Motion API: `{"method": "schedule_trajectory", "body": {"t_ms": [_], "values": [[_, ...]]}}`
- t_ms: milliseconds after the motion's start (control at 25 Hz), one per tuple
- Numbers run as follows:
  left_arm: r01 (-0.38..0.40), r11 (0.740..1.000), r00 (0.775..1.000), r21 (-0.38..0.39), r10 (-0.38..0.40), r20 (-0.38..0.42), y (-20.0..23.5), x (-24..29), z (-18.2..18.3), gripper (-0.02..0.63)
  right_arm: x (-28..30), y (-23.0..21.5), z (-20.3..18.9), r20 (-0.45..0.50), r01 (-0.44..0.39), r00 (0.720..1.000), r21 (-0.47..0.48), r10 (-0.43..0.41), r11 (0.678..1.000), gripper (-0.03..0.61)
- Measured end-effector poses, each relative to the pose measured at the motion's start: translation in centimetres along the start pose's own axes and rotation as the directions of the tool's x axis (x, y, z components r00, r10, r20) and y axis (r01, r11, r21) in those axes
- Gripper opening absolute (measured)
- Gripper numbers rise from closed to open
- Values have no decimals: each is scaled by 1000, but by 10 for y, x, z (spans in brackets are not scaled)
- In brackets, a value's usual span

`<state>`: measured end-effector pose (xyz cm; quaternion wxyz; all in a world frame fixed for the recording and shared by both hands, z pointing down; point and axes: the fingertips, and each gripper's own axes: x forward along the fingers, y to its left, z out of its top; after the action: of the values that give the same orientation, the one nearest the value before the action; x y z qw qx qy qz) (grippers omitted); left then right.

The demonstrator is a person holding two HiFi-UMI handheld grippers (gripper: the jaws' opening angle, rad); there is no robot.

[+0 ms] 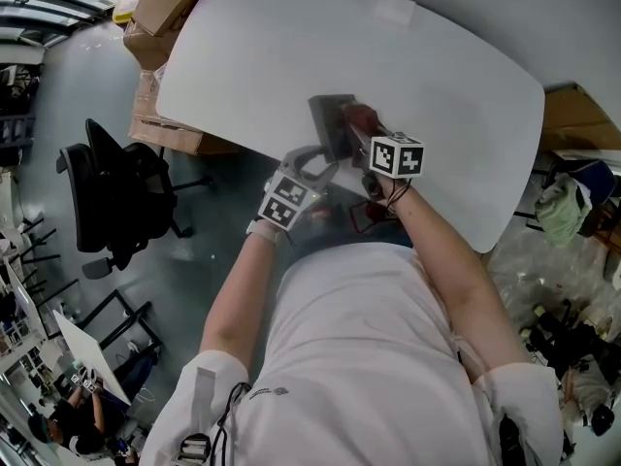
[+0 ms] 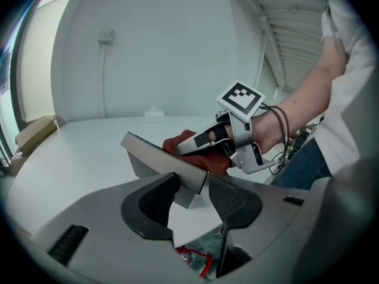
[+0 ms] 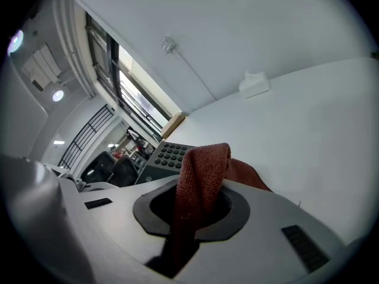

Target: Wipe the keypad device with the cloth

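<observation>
White oval table (image 1: 291,56) carries the work; its top is bare apart from the keypad device (image 1: 333,124), which stands near the table edge closest to the person, and a small white object (image 2: 154,114) well beyond the device toward the wall, identity not determinable. Left gripper (image 1: 312,166): jaws stand on either side of the device's near corner and appear to clamp it, steadying the unit. Right gripper (image 1: 367,139): jaws pinched on a fold of the red cloth (image 3: 201,176), with the rest of the cloth trailing down onto the device's sloped face. Dark round keys show in the right gripper view just beside the cloth and uncovered by it. Assessment: wiping is under way, with the cloth in contact with the device and the device held. How much of the face has been covered cannot be established from these views; the exposed block of keys beside the cloth likely needs a pass, and the cloth has yet to be set down. Surroundings: cardboard boxes (image 1: 165,8) sit stacked beyond the far-left end of the table from the device, a black office chair (image 1: 121,202) stands on the grey floor to the device's left, and a plain white wall with a cable run rises behind it.
</observation>
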<state>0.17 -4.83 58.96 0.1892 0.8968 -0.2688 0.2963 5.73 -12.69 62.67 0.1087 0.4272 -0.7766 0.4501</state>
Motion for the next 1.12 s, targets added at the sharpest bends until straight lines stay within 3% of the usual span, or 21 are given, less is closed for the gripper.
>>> {"method": "schedule_trajectory", "body": {"t_ms": [360,720,840,1120], "values": [[-31,999,999,-5,31,4,0,2,3,172,1,-23,1,8,30,999,39,-31,999,54],[-46,999,999,-29,46,2,3,1,1,172,-3,-50,-1,-11,86,996,138,-85,987,54],[-40,998,999,-47,41,12,3,-1,1,172,-9,-50,3,-18,108,994,115,-107,987,54],[-29,999,999,-24,30,21,3,-2,0,172,-32,7,7,38,-39,999,57,37,998,54]]}}
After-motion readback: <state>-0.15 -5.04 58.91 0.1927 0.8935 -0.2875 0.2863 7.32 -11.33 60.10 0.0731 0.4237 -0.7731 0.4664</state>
